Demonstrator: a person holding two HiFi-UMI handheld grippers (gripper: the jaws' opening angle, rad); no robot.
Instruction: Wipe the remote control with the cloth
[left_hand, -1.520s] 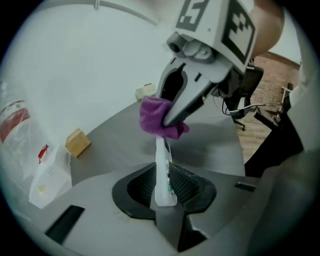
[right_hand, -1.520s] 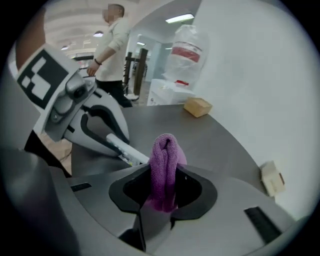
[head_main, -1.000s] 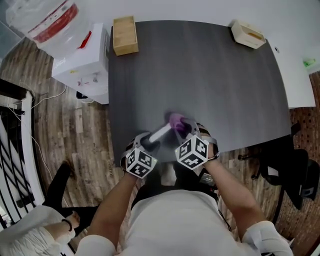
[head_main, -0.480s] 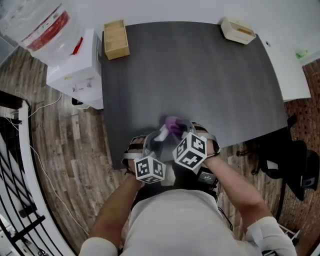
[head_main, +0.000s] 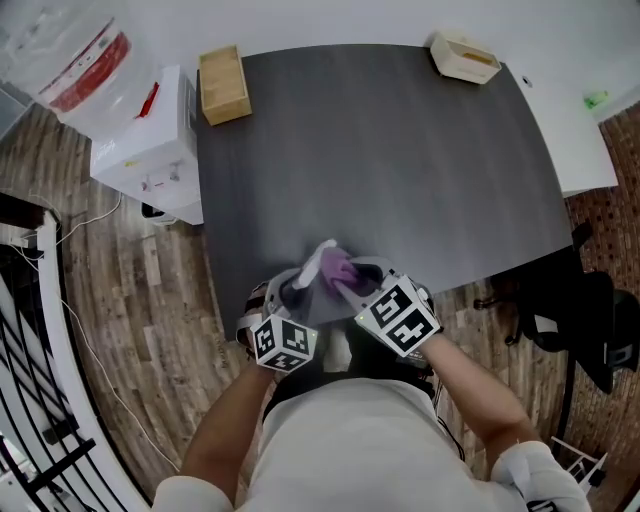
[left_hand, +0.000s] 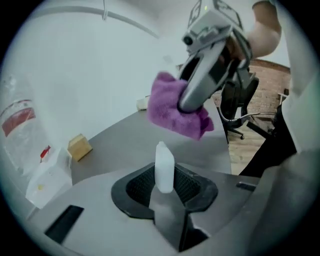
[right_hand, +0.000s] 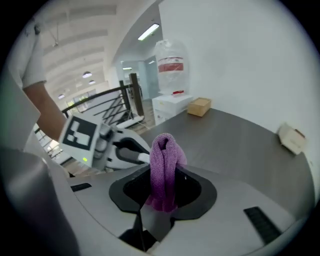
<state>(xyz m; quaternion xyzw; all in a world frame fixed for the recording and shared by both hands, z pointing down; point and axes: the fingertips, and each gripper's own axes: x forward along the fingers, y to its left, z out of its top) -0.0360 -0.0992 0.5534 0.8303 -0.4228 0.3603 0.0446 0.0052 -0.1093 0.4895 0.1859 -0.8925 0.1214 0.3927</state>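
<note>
A slim white remote control (left_hand: 164, 167) stands up between the jaws of my left gripper (left_hand: 165, 186), which have just been closing and now pinch its lower end. In the head view the remote (head_main: 313, 266) slants up above the near edge of the dark table (head_main: 400, 150). My right gripper (right_hand: 162, 192) is shut on a bunched purple cloth (right_hand: 164, 160). The cloth (head_main: 341, 270) is right beside the remote's upper part. The left gripper view shows the cloth (left_hand: 170, 107) hanging from the right gripper (left_hand: 207, 75) just beyond the remote's tip; whether they touch is unclear.
A wooden box (head_main: 223, 85) sits at the table's far left corner, a pale tray-like box (head_main: 465, 57) at the far right. A white water dispenser (head_main: 140, 110) stands on the floor left of the table, a black chair (head_main: 590, 320) to the right.
The remote lay on the table with the left jaws wide around its near end; now they grip it and it is raised. Both grippers have lifted, and the cloth stays by the remote.
</note>
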